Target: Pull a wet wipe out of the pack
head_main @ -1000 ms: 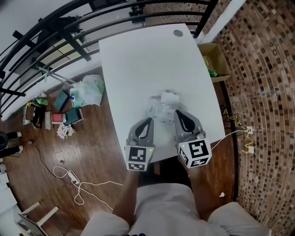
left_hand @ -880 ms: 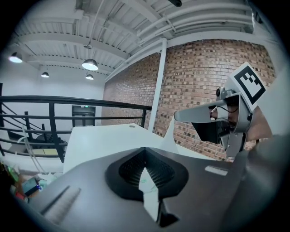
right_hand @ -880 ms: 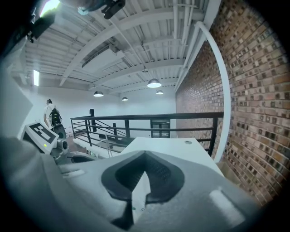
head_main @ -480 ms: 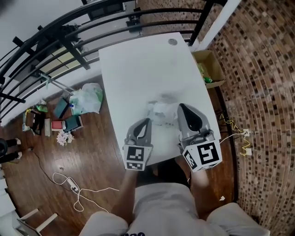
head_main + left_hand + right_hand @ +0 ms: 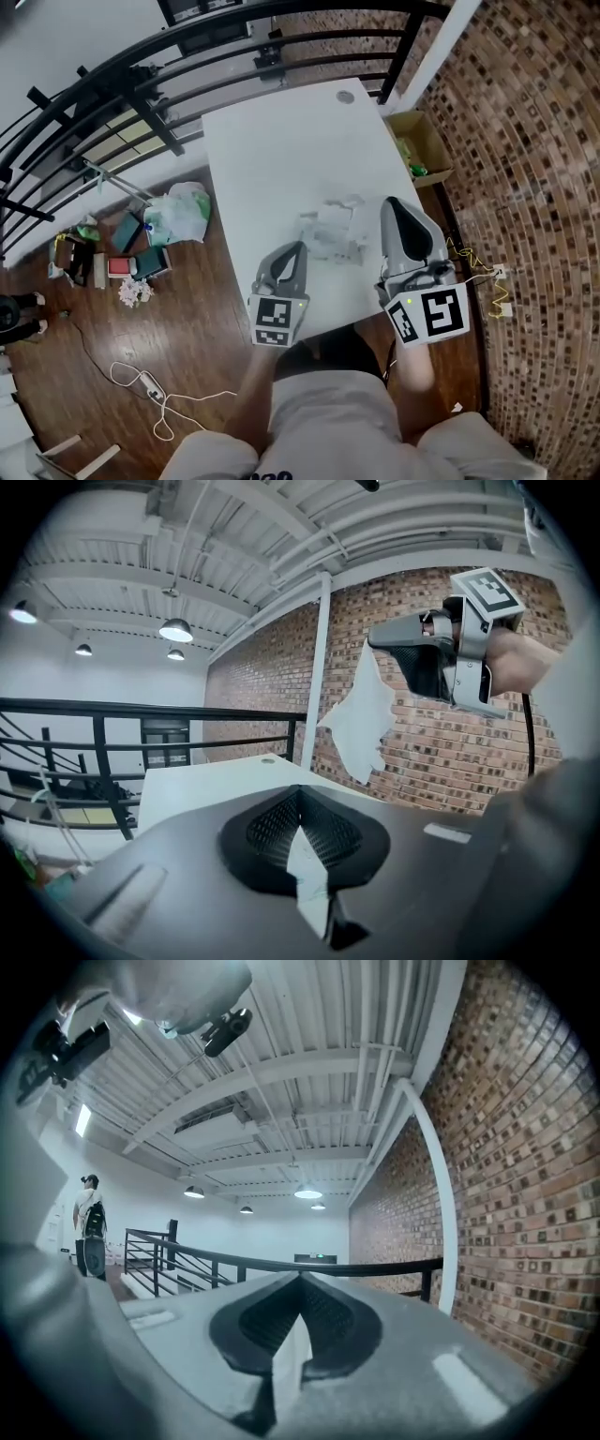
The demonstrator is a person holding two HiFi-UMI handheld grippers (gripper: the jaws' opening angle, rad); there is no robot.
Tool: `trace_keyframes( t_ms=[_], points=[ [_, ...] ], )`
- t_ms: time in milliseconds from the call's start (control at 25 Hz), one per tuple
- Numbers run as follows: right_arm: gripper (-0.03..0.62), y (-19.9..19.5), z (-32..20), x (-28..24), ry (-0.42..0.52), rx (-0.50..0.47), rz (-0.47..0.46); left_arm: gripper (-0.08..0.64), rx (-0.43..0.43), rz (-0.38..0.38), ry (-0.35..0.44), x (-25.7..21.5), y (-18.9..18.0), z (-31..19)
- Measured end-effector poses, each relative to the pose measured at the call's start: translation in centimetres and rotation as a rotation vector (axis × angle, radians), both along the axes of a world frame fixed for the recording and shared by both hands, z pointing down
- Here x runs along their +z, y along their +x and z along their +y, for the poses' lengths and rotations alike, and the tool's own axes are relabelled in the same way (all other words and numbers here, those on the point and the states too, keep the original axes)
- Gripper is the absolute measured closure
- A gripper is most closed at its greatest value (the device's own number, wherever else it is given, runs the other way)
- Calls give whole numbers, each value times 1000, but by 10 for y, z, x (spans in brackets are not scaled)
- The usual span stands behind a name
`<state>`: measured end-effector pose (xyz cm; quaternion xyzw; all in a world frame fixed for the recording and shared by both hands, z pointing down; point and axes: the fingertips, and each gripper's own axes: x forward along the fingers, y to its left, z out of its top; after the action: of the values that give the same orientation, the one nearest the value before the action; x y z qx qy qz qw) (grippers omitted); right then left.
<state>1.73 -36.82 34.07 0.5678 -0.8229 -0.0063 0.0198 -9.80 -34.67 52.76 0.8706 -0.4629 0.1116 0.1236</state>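
The wet wipe (image 5: 361,719) is a thin, limp white sheet with a ragged, uneven outline. It hangs by its top corner from the tip of the right tool (image 5: 377,641), and its lower edge is loose in the air in front of a brick wall (image 5: 441,752). In the right gripper view the ribbed black pads are closed together on a white fold of that sheet. The pack (image 5: 323,234) is a crinkled, pale, half-see-through pouch lying near the front of the smooth white worktop (image 5: 281,141), between the two tools. The left tool (image 5: 299,247) has its tip at the pack's left edge. Its jaws are clamped on a narrow pale strip with faint bluish print, seemingly the pack's film. The right hand holds its tool high and about level, the marker cube nearest the person. The left tool sits lower, tilted slightly down toward the worktop, with the forearm reaching forward from the body.
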Motion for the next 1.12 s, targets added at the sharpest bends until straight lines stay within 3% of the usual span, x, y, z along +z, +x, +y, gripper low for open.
trace_keyframes(
  t_ms=[400,800,1120],
  points=[
    [601,56,-4,11,-17,123,1,545,54,-9,9,-8,23,-3],
    [601,110,2,59,-104,227,21,546,139,-15,3,-3,66,0],
    [601,144,5,103,-192,250,-2,545,189,-22,-1,-1,95,2]
  ],
)
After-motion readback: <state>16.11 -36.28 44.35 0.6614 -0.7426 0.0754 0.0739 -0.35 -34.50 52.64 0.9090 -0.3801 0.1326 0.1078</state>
